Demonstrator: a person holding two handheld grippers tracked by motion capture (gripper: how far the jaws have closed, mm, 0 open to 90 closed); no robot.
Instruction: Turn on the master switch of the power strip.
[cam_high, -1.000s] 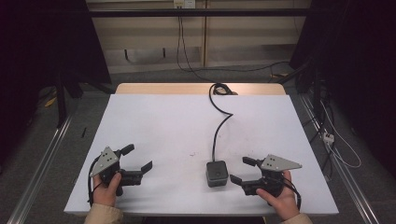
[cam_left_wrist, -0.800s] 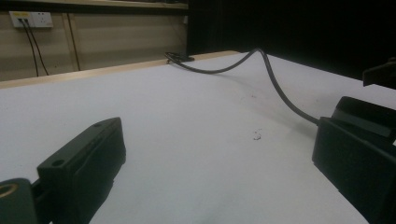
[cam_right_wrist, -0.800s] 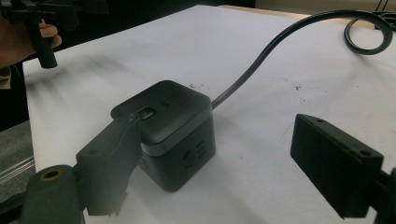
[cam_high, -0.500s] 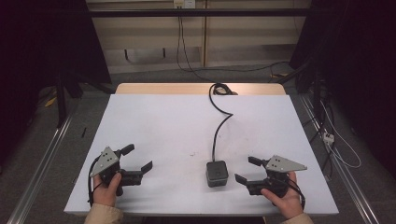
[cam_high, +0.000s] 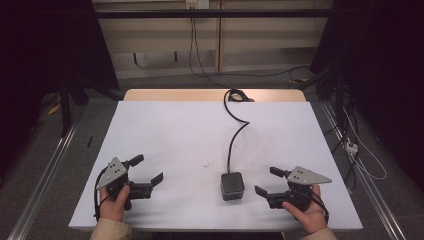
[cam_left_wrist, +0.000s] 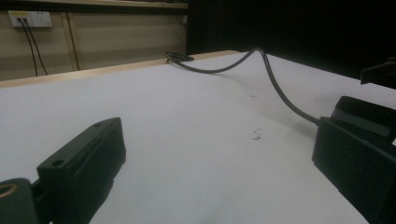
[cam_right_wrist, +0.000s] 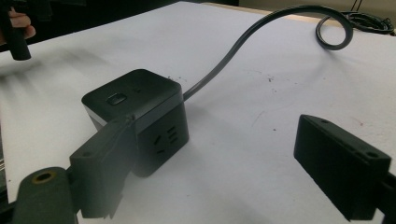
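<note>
Socket cube (cam_high: 232, 185) on counter (cam_high: 175, 135), both grippers spread, empty.
Right gripper (cam_high: 270, 182) view alone shows cube's socket holes; left gripper (cam_high: 146, 169) well apart.

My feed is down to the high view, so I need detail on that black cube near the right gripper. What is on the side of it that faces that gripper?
Observer: In the right gripper view, the cube power strip shows socket slots on the side toward the right gripper.
Operator: Anything on its top?
Observer: A small button sits on the top face.
Operator: Are the right gripper's fingers touching it?
Observer: I cannot tell; one finger overlaps the cube's corner in that view, and the other stands well clear.
Operator: Does the left gripper view show the cord?
Observer: Yes, the black cord arches above the table near its far end.
</note>
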